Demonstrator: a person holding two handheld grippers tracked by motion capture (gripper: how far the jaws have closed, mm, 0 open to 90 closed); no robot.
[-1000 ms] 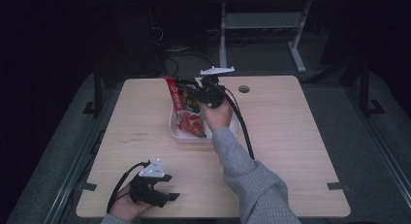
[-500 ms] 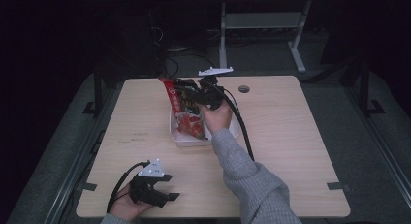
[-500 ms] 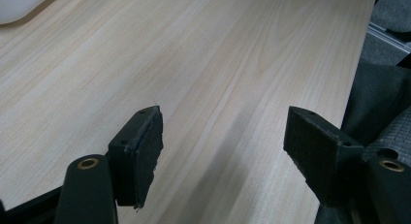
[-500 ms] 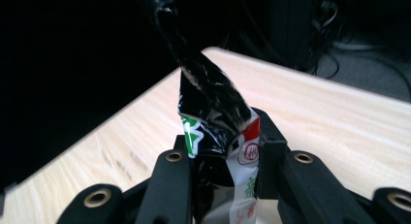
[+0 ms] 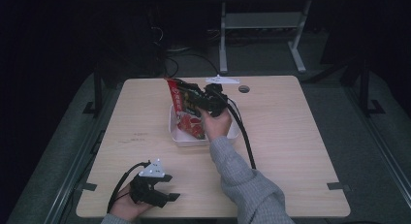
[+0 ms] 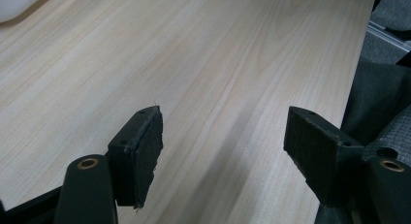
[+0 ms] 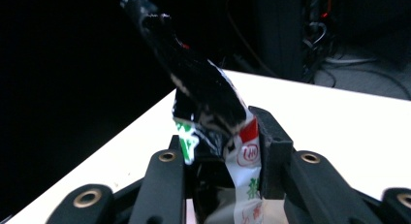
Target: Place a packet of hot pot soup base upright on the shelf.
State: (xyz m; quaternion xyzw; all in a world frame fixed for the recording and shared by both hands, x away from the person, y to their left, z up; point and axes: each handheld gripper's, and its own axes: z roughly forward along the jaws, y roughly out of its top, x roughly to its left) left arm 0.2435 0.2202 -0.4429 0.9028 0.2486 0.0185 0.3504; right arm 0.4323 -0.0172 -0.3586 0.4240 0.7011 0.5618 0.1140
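Right gripper (image 5: 193, 94) has its jaws clamped on the upper part of a red snack bag (image 5: 186, 112); the right gripper view shows both pads squeezed against the crumpled foil (image 7: 213, 103), no gap left. Compared with 1.0 s ago, the bag stands more upright and its top sits higher: then it lay slanted into the white tray (image 5: 175, 136), now its lower end only just reaches the tray and the top leans toward the far-left edge of the tabletop (image 5: 291, 136). Right hand (image 5: 215, 123) has shifted very little, so the change is mostly a tilt and lift of the bag. Judgement: the bag is being pulled out of the tray, lift about half done; bottom may still touch the tray, cannot tell.

Left gripper (image 5: 156, 191) has not moved over the 3 frames; it rests at the near-left corner, well apart from the tray, jaws wide open with nothing between them, only bare wood (image 6: 223, 88) in the left gripper view.
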